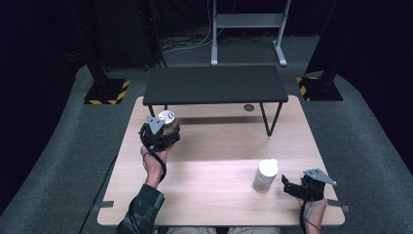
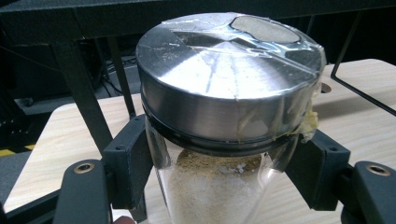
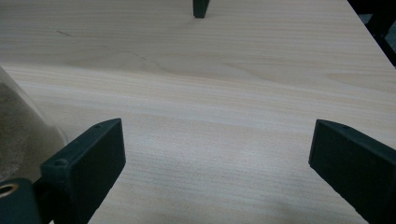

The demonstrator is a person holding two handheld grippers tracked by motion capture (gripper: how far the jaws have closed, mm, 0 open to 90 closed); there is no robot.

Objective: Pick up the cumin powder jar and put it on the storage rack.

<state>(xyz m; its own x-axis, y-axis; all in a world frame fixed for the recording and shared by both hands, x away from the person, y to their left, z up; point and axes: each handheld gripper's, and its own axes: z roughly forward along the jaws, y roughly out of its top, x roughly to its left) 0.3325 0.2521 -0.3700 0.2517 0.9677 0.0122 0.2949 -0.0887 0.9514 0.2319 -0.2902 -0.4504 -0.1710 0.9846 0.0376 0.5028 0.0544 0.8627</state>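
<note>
Lidded jar (image 1: 167, 118) far left on table (image 1: 214, 200), before shelf (image 1: 214, 84); second jar (image 1: 265, 176) near right.

a pale wooden table (image 1: 209, 195) carries a black low shelf (image 1: 214, 84) at twelve o'clock and a white-capped jar (image 1: 266, 175) at four o'clock.

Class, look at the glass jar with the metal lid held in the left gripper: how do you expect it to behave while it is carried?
The jar has clear smooth walls, so it may slip between the left gripper's jaws and is probably fragile. Its wide metal lid sits above the grip, so it could feel top-heavy. The powder inside likely adds weight and may shift if tilted.
</note>
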